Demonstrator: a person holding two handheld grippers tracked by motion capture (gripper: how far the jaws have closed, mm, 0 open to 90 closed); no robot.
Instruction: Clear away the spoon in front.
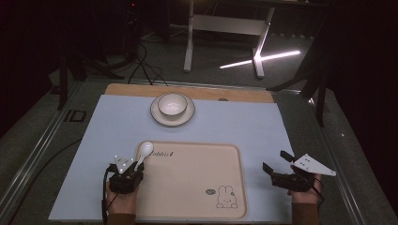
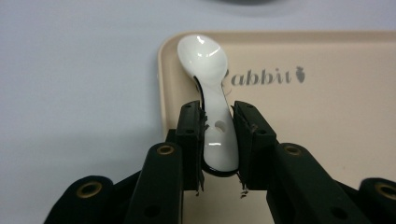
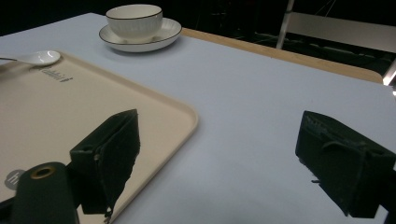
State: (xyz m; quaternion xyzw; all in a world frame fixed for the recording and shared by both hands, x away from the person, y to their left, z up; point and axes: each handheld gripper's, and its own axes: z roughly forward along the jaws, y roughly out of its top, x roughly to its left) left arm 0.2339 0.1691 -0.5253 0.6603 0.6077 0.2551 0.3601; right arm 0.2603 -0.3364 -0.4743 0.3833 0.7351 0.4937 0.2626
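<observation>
Spoon (image 2: pixel 212 93), glossy white ceramic, pinched by left gripper (image 2: pixel 218 140) over matte beige tray (image 2: pixel 327 116); right gripper (image 3: pixel 217 154) spread.

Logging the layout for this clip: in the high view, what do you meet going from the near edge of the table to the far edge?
Left gripper → white spoon in its jaws, over the beige tray's far left corner → bare blue mat → bowl on its saucer.

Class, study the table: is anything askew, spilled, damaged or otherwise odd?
Nothing is spilled or broken. The one oddity: the white spoon, clamped by its handle in the left gripper, has its bowl end poking past the corner rim of the beige tray.
</observation>
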